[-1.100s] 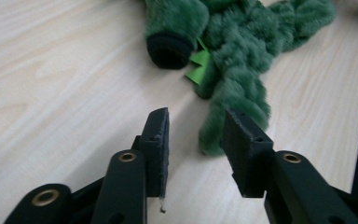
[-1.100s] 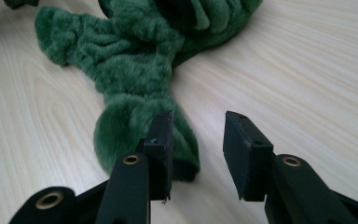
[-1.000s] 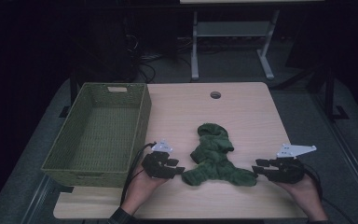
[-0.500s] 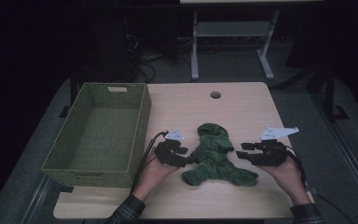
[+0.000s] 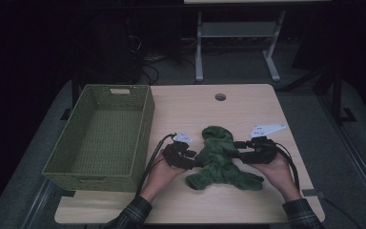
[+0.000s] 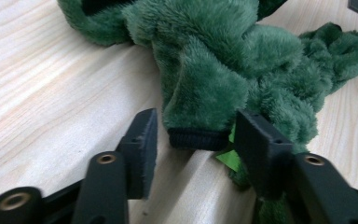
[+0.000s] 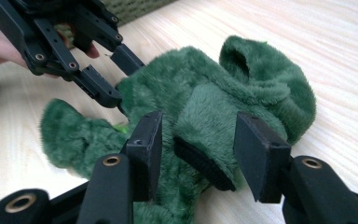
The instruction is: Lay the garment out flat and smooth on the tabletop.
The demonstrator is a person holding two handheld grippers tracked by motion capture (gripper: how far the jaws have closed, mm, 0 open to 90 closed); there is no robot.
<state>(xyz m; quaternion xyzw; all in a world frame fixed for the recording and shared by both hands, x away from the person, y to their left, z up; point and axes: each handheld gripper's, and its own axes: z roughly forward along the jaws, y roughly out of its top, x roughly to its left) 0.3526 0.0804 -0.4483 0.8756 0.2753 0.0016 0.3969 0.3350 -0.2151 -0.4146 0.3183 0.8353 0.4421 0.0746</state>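
A fluffy green garment (image 5: 219,164) with black cuffs lies crumpled on the wooden table (image 5: 248,105). My left gripper (image 5: 196,162) lies against its left side. In the left gripper view a black-cuffed sleeve end (image 6: 198,138) lies between the jaws (image 6: 193,135); they have just been closing, and a gap remains at the left pad. My right gripper (image 5: 238,150) is at the garment's right side. Another cuffed sleeve end (image 7: 200,163) lies between its jaws (image 7: 198,140), which have just been opening and stand clear of it. The left gripper (image 7: 116,77) appears beyond in the right gripper view.
A green woven basket (image 5: 144,125) stands at the table's left, right beside the left hand. A round cable hole (image 5: 220,97) is near the far edge. A metal stand (image 5: 200,47) is on the floor behind the table.
Both hands have moved inward to the garment: the left gripper rightward, the right gripper leftward and farther up the table. Each now has a sleeve end between its jaws.
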